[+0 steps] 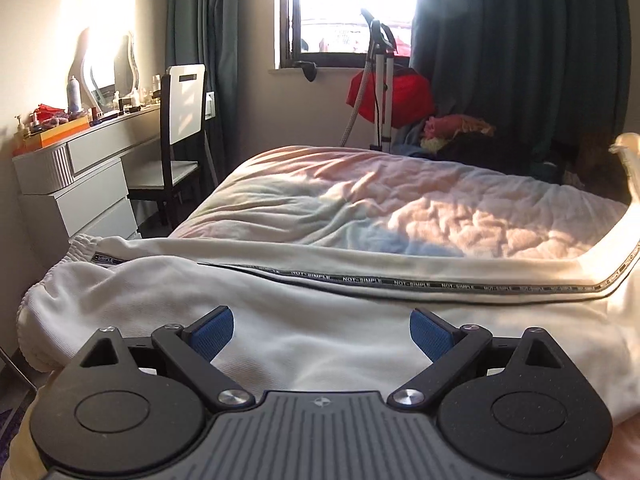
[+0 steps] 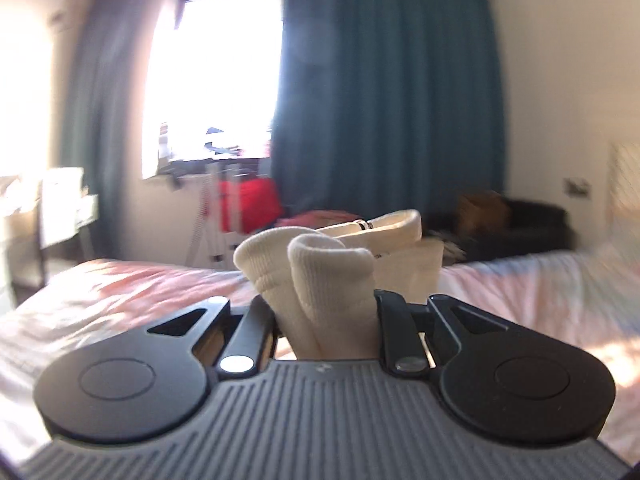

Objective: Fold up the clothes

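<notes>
Cream sweatpants with a black "NOT-SIMPLE" side stripe lie across the near edge of the bed, waistband at the left. My left gripper is open, its blue pads spread just above the cloth and holding nothing. On the right the leg end rises off the bed. In the right wrist view my right gripper is shut on the ribbed cuffs of the sweatpants and holds them above the bed.
The bed's pink quilted cover stretches behind the pants. A dressing table with a white chair stands at left. A garment steamer, a red cloth and a clothes pile stand by the window and curtains.
</notes>
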